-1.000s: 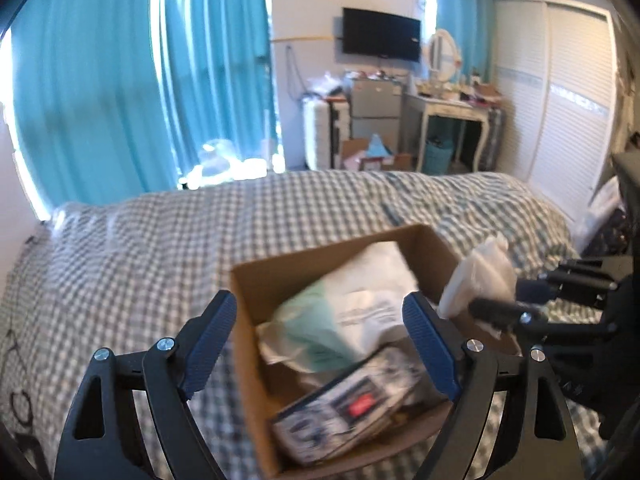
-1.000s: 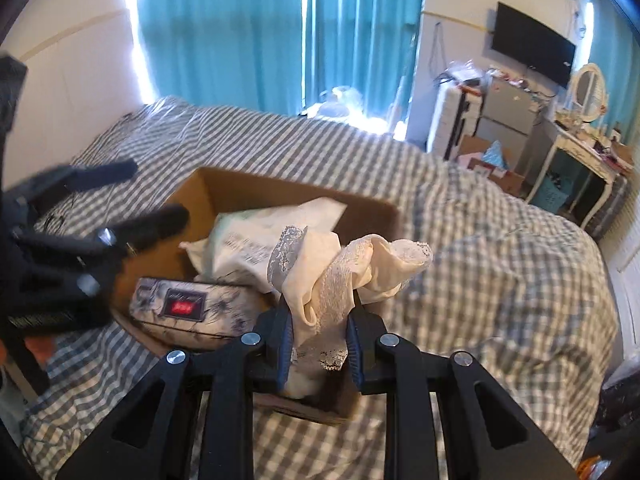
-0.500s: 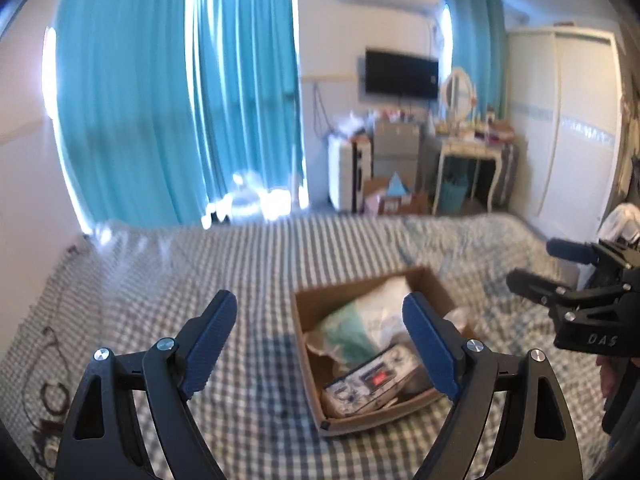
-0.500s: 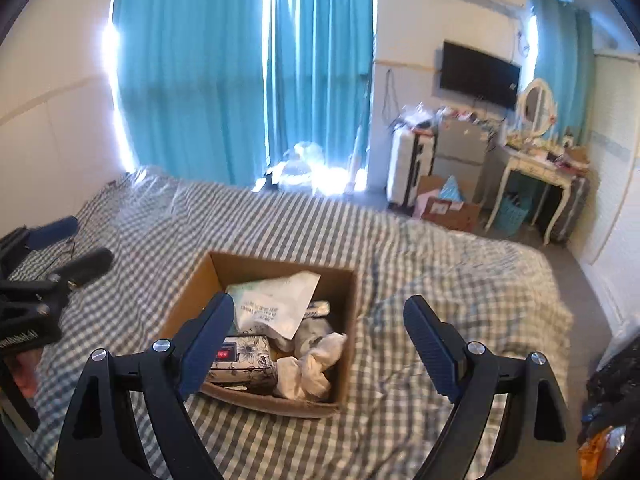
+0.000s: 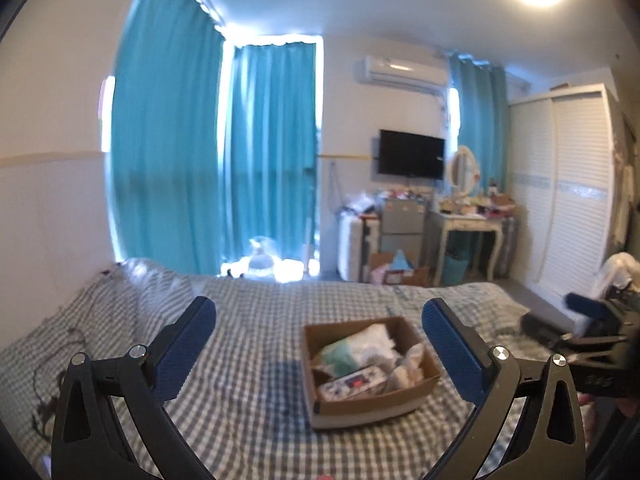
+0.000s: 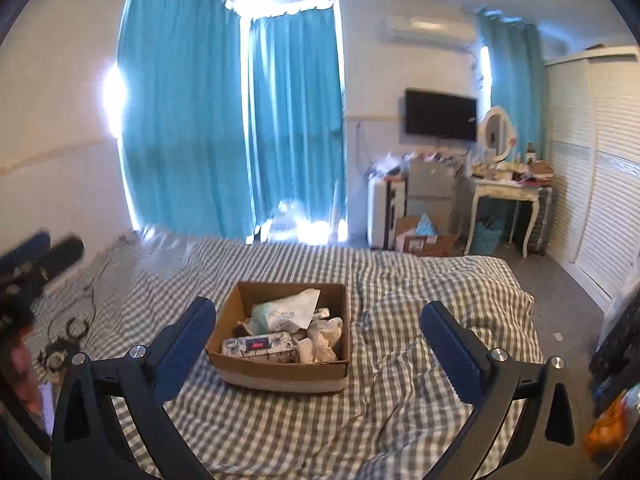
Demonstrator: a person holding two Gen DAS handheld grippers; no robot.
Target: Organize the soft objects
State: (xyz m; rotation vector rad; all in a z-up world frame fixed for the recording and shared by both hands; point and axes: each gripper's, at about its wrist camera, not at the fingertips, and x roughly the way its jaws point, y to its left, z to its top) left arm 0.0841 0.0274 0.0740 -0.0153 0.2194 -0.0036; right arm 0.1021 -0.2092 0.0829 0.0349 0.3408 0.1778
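A brown cardboard box [image 6: 280,370] stands on the checked bed [image 6: 400,400]. It holds a green-white plastic packet [image 6: 286,312], a patterned tissue pack with a red label [image 6: 260,346] and a cream lace cloth [image 6: 324,334]. The box also shows in the left wrist view [image 5: 372,402]. My right gripper [image 6: 318,354] is open and empty, well back from the box. My left gripper [image 5: 318,352] is open and empty, back from the box and to its left. Each gripper shows at the edge of the other's view.
Teal curtains [image 6: 236,128] hang behind the bed. A dressing table [image 6: 506,194], suitcases and floor boxes [image 6: 424,236] stand at the back right, next to a white wardrobe [image 6: 600,168]. Cables [image 6: 64,340] lie on the bed's left side.
My right gripper opened and let the lace cloth drop into the box. Both grippers then pulled up and far back from the box.
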